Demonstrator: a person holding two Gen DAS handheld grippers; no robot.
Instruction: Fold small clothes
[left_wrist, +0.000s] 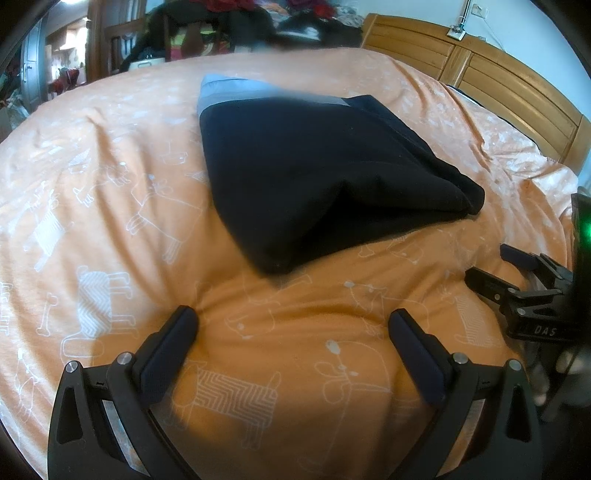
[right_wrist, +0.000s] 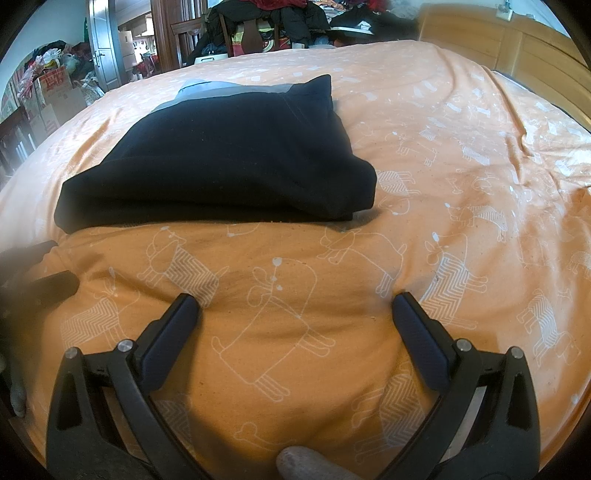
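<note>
Garment (left_wrist: 314, 177) at twelve o'clock on the bed (left_wrist: 110, 184) looks fully folded, with left tool (left_wrist: 293, 325) and right tool (right_wrist: 295, 310) both released and empty, so little seems left.

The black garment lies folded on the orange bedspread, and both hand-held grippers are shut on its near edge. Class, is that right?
Not quite. The black garment does lie folded on the orange bedspread, but the left hand-held gripper and the right hand-held gripper are open, short of it, holding nothing. Both wrist views show this.
</note>
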